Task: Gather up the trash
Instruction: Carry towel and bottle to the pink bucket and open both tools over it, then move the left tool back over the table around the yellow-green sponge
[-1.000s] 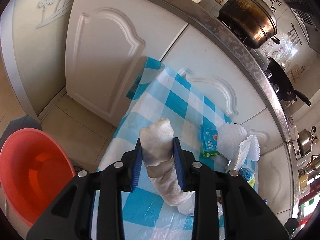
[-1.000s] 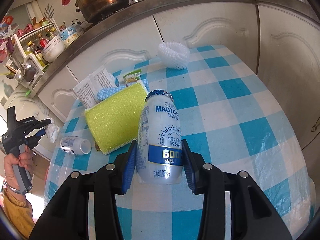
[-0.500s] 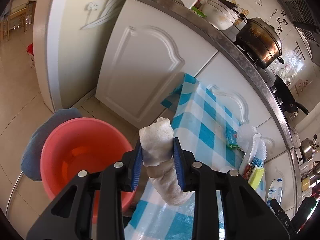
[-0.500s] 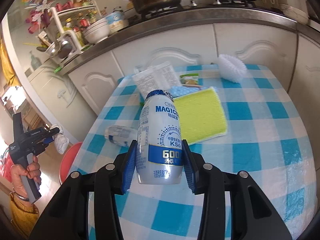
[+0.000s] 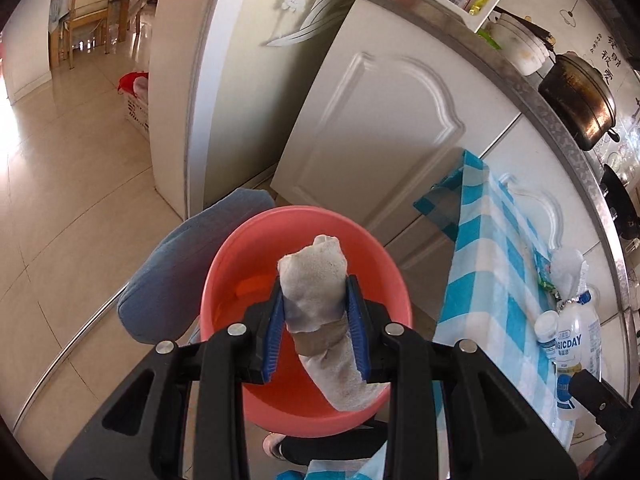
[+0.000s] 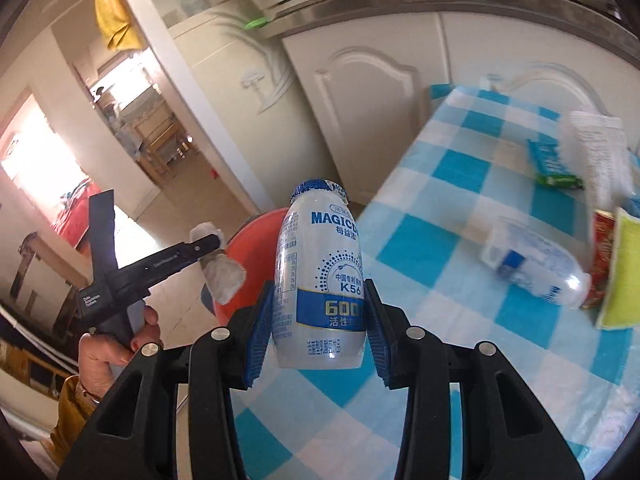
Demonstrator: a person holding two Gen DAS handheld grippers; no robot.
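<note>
Paper wad (image 5: 312,280) over the red basin (image 5: 240,248) — left fingers (image 5: 276,320) clamped on it.
Release only while centred; right fingers (image 6: 256,336) grip the bottle (image 6: 320,276) — drop it next.

A crumpled, soiled paper roll (image 5: 316,304) is held upright above a red basin (image 5: 304,224). A white, blue-labelled plastic bottle (image 6: 322,280) is held upright; a second bottle (image 6: 536,266) lies sideways on the checked tablecloth.

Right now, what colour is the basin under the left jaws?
Coral red basin, best seen in the left wrist view.
</note>
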